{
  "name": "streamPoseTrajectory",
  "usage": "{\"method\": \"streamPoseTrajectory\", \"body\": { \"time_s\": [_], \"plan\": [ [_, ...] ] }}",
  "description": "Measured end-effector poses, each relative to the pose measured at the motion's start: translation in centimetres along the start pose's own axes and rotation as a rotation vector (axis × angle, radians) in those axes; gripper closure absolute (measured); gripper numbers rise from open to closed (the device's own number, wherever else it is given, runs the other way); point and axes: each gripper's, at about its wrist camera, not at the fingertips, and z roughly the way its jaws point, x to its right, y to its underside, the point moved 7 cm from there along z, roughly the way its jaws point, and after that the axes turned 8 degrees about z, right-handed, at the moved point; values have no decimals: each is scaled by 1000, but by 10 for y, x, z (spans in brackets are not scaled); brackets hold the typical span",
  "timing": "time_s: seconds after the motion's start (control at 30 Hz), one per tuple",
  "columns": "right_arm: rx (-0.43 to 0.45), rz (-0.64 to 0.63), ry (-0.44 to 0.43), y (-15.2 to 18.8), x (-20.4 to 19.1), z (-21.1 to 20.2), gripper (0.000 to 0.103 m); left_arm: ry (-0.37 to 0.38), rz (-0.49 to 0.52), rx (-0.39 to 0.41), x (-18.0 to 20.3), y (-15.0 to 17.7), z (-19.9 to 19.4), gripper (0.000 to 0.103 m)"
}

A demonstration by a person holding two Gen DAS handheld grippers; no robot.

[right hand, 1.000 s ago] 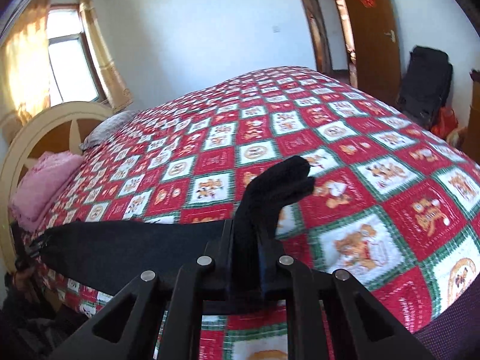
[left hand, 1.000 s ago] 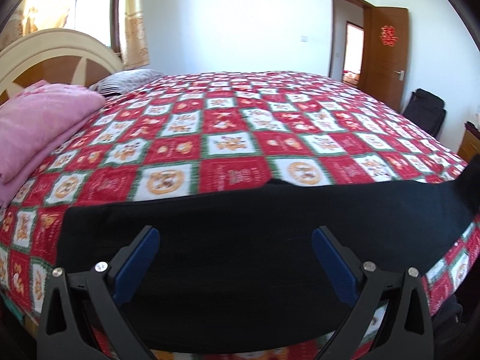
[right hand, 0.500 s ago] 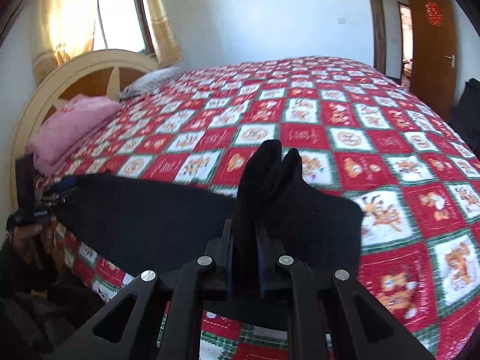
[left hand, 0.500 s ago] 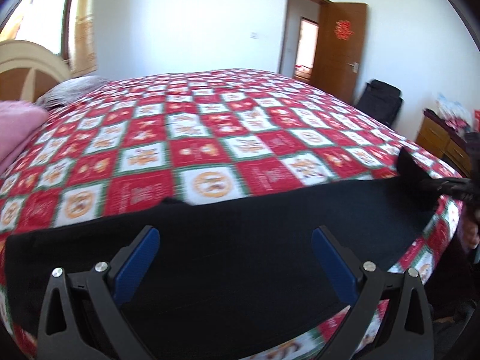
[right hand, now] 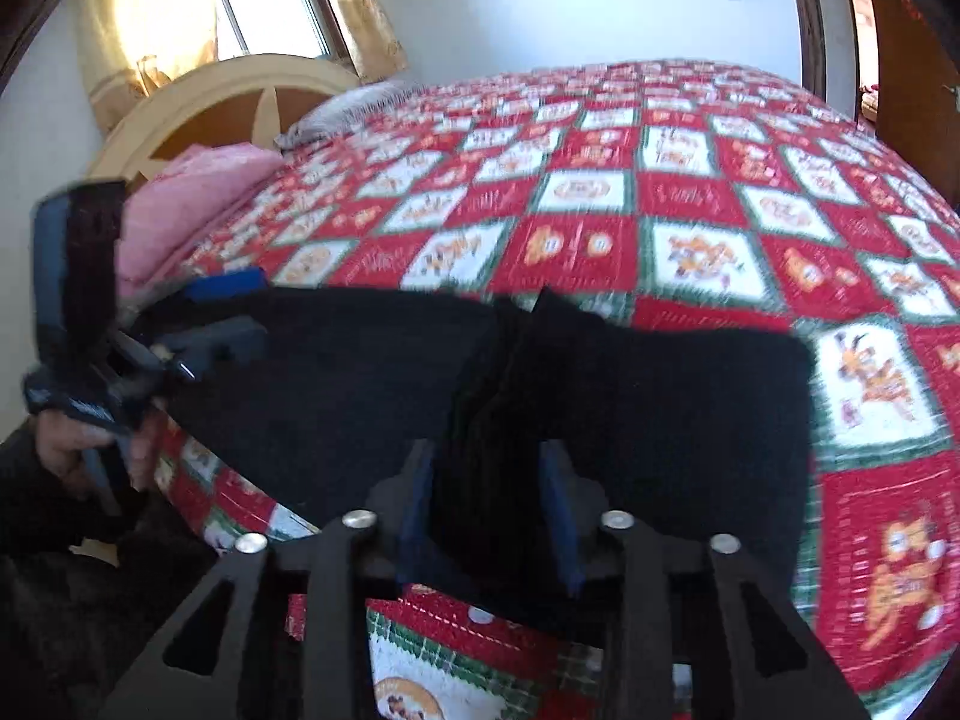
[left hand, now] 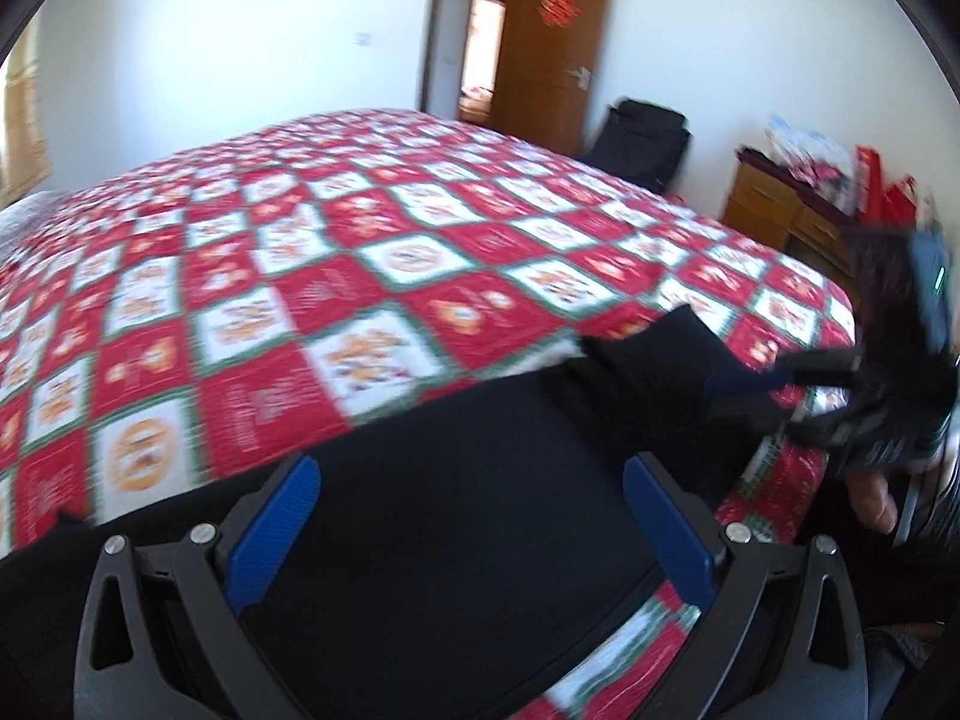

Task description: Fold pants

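Black pants lie along the near edge of the bed, on the red patchwork quilt. My left gripper is open, its blue pads hovering just above the flat cloth. It also shows in the right wrist view, at the pants' left end. My right gripper is shut on a bunched fold of the pants, lifted slightly off the quilt. In the left wrist view the right gripper grips the pants' right end.
A pink blanket and a cream headboard stand at the bed's left end. A wooden door, a black bag and a wooden dresser are beyond the bed's far right.
Both views have swung toward each other. My right gripper has carried its end of the pants left, over the flat part. My left gripper has stayed open over the cloth.
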Motion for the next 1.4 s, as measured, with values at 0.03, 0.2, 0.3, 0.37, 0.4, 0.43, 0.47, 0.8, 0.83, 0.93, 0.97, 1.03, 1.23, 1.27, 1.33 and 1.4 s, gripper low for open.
{"method": "streamPoseTrajectory", "body": {
  "time_s": [0.03,0.2,0.3,0.37,0.4,0.43,0.47,0.8,0.83,0.93,0.97,1.03,1.23,1.27,1.33,1.4],
  "plan": [
    [29,18,9,-6,8,-11,59,16,12,-15,6,-3,7,3],
    [118,186,64,-19,61,-37,55,133,-17,-117,34,-10,46,18],
    [132,241,116,-14,83,-31,55,170,-52,-159,45,-11,61,24],
    [134,253,112,-14,86,-27,55,185,-55,-168,54,-12,67,26],
    [142,257,102,-13,85,-26,55,184,-47,-176,58,-12,69,32],
    [151,259,97,-14,84,-27,55,168,-36,-179,60,-13,70,36],
    [165,257,92,-14,83,-28,55,153,-25,-178,63,-14,70,39],
    [263,298,119,-17,96,-38,48,183,-57,-152,66,-19,67,88],
    [265,300,121,-17,98,-38,47,192,-69,-144,65,-20,64,89],
    [269,304,127,-16,100,-37,45,213,-81,-121,64,-24,54,89],
    [270,305,129,-15,101,-37,45,215,-81,-111,63,-25,48,89],
    [276,308,130,-15,103,-37,44,214,-86,-100,62,-26,41,90],
    [295,302,132,-15,102,-41,43,215,-121,-67,52,-25,17,90],
    [290,301,131,-14,102,-40,43,214,-131,-58,49,-25,14,90],
    [275,298,129,-12,101,-36,43,212,-153,-48,42,-24,8,90],
    [267,291,130,-11,100,-34,43,208,-176,-34,34,-22,1,90]
  ]
}}
